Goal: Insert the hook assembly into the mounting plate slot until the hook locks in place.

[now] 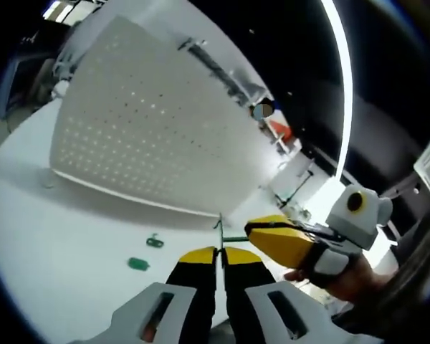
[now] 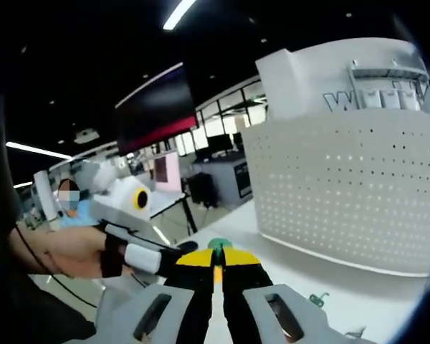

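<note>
We find the left gripper (image 1: pixel 220 256) with jaws narrowed on a thin green hook assembly (image 1: pixel 220 228), held above the white worktop (image 1: pixel 57 236). The right gripper (image 2: pixel 216 259) has its jaws pressed together on a green piece at their tips. The white perforated mounting plate (image 1: pixel 150 129) stands upright on the worktop, apart from the hook. Two small green parts (image 1: pixel 145 253) lie loose on the worktop before it.
</note>
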`<state>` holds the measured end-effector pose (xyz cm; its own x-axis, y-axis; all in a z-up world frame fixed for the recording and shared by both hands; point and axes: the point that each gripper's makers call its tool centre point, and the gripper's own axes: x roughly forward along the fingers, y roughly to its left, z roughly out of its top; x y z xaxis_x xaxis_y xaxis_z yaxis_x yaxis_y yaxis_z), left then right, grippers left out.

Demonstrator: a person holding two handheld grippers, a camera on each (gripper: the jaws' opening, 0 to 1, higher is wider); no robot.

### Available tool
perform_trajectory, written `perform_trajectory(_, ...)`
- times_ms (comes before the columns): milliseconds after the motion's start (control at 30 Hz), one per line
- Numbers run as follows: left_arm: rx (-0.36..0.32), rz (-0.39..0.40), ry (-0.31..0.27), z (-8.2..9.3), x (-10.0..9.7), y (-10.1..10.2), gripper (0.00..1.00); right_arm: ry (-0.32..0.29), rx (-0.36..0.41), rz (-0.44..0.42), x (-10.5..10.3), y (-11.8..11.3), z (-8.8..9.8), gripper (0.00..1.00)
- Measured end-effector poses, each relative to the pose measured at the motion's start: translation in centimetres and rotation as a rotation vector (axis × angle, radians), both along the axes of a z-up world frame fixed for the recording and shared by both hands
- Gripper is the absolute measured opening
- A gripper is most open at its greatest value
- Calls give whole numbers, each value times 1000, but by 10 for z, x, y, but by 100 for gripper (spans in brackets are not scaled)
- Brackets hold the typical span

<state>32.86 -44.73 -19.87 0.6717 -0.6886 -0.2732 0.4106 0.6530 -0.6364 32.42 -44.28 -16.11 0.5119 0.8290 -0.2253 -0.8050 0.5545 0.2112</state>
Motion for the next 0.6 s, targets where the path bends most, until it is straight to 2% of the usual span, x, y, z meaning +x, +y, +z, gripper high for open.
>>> perform_trajectory(167,50,-3,-11,-2,0,2,2,27,2,15,-1,2,-1,4)
perform_trajectory(333,67,6,-20,-1,2,4,2,29,5,13,-1,2,1,5)
perform_trajectory(467,142,2,-42,-3,4,8,2,25,7,16,-1,1,2,6)
perform_trajectory(567,164,6,-53,-4,5,11,2,21,2,20,-1,-1,1,5)
perform_trajectory(600,163,6,-53,-4,5,12,2,-1,-26,11,1,-4,-2,5)
